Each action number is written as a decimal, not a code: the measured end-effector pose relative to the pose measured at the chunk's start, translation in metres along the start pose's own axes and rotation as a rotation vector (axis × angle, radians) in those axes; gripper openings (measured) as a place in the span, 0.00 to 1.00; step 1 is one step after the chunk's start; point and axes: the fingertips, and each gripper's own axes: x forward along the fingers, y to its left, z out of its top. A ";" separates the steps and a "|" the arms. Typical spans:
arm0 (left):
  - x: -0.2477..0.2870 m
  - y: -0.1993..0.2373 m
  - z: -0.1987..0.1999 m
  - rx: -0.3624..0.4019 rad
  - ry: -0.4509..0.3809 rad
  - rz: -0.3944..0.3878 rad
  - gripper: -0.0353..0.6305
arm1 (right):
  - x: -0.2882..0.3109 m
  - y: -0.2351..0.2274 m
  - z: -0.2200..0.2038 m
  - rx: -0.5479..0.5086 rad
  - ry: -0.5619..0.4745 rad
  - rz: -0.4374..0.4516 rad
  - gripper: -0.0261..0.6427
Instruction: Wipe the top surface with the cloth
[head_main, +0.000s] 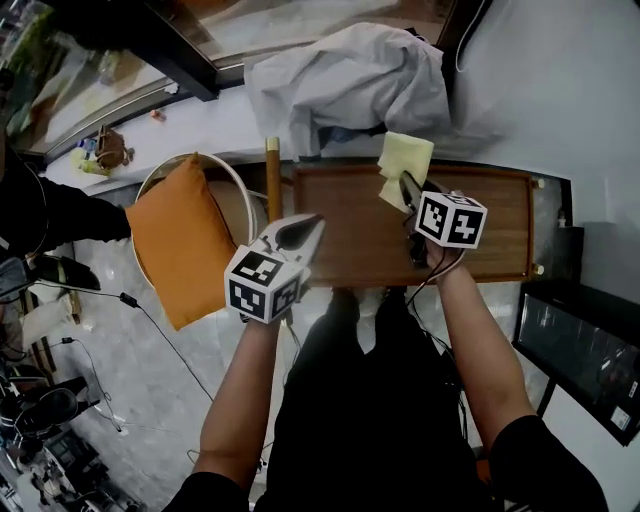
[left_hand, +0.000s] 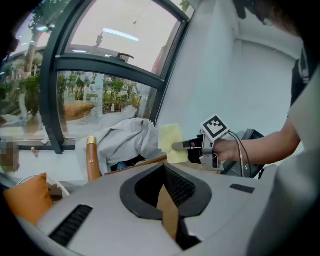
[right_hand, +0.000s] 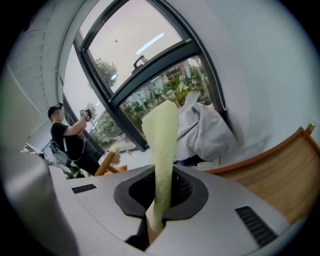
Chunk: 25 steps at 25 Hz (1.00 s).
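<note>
At your far left an orange cushion (head_main: 180, 240) leans in a round chair, well apart from the counter (head_main: 480, 235). Next to it, your left gripper (head_main: 303, 230) hangs just off the counter's near left corner. Its own view shows the jaws drawn together with nothing between them. A wooden post (head_main: 272, 170) stands just beyond it, at the counter's left end.

Across the back, a crumpled white garment (head_main: 350, 80) lies heaped on the pale ledge behind the counter, so the far edge is crowded there.

To the right, your right gripper (head_main: 410, 192) reaches over the counter's far half. Its jaws are clamped on the yellow cloth (head_main: 405, 158), which sticks out past the tips toward the garment. From above you cannot tell whether the cloth touches the wood.

Your left gripper view takes in that right gripper (left_hand: 186, 145) side-on, with the cloth (left_hand: 170, 137) standing as a flat sheet in front of the garment (left_hand: 125, 142). It also catches the post (left_hand: 91, 160) and a corner of the cushion (left_hand: 27, 200).

Your right gripper view shows the cloth (right_hand: 161, 145) edge-on, rising straight out of the pinch. The bare counter (right_hand: 290, 185) spreads to its right. Only this view shows a person in black (right_hand: 70, 142) by the window.
</note>
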 end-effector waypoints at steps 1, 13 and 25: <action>-0.009 0.008 -0.003 -0.005 -0.004 0.009 0.07 | 0.010 0.017 -0.007 -0.002 0.017 0.020 0.09; -0.061 0.063 -0.032 -0.031 -0.022 0.029 0.07 | 0.098 0.137 -0.094 -0.028 0.208 0.145 0.08; -0.082 0.073 -0.044 -0.026 -0.012 0.037 0.07 | 0.127 0.140 -0.134 -0.036 0.301 0.104 0.09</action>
